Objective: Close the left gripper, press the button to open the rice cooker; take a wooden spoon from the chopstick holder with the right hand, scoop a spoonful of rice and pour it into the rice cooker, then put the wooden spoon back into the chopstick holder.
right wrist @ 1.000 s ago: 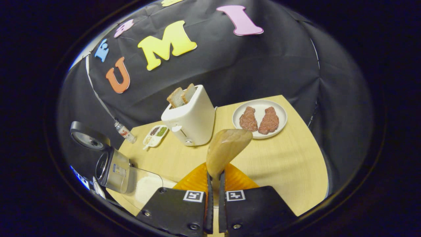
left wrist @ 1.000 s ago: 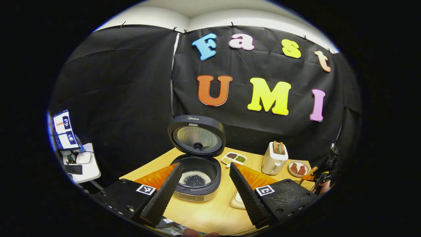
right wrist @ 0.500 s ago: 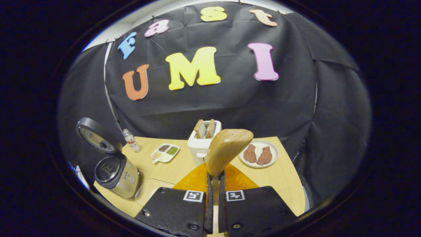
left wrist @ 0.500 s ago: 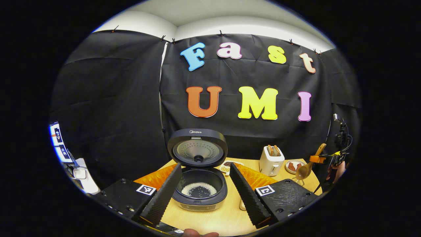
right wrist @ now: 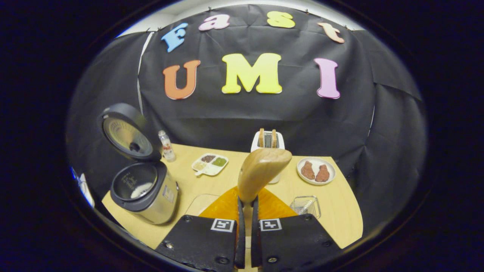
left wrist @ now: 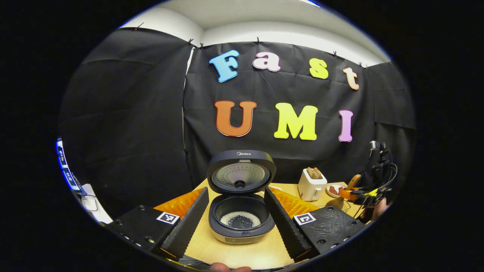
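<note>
The dark round rice cooker (left wrist: pixel 241 217) stood on the light wooden table (left wrist: pixel 242 255) with its lid (left wrist: pixel 241 173) tipped upright at the back and a thin layer of white rice (left wrist: pixel 240 219) in the pot. The left gripper (left wrist: pixel 236 219) hung in front of the cooker with its two fingers spread wide apart, one to each side of the pot and touching nothing. To the right of the cooker, the right gripper (right wrist: pixel 245 211) had its fingers pressed together on the neck of the pale wooden spoon (right wrist: pixel 261 172), whose bowl stood up above them. The clear wire-lined chopstick holder (right wrist: pixel 305 206) lay well right of the cooker, beside that gripper. A white toaster (right wrist: pixel 267 141) with bread stood farther right of the cooker.
</note>
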Demonstrator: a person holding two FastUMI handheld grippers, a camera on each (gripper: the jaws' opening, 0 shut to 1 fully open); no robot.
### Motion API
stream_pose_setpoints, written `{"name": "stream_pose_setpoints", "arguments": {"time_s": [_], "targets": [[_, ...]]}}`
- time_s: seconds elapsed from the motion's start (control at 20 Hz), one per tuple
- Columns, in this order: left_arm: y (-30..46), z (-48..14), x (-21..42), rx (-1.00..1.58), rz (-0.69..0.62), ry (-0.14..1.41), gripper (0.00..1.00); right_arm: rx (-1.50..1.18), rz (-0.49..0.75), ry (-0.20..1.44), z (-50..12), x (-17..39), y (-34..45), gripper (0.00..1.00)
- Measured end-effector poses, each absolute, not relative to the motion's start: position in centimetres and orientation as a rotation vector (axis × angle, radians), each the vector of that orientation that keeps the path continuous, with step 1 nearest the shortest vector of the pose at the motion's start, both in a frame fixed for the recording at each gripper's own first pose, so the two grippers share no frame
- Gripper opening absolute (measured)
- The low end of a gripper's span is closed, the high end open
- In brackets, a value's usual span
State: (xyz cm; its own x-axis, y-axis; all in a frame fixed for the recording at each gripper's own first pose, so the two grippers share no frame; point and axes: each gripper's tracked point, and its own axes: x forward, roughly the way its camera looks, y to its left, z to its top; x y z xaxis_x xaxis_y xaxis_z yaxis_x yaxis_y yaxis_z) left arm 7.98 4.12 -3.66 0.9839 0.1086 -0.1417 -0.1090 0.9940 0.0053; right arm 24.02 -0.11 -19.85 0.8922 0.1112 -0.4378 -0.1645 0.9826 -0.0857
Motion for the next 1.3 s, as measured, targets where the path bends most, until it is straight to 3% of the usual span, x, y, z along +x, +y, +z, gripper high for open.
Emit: {"name": "stream_pose_setpoints", "arguments": {"time_s": [0.45,0.8,1.3], "targets": [[6.9,-5.2,5.4,0.004,0.138,0.210,0.95,-0.335,-0.012,0.464,-28.4,26.9,0.1,0.11],[8.7,-5.6,4.5,-0.013,0.180,0.222,0.95,-0.132,0.121,0.558,-30.8,25.6,5.8,0.11],[7.4,-5.4,5.3,-0.008,0.168,0.225,0.95,0.346,0.164,0.696,-29.5,24.7,6.7,0.11]]}}
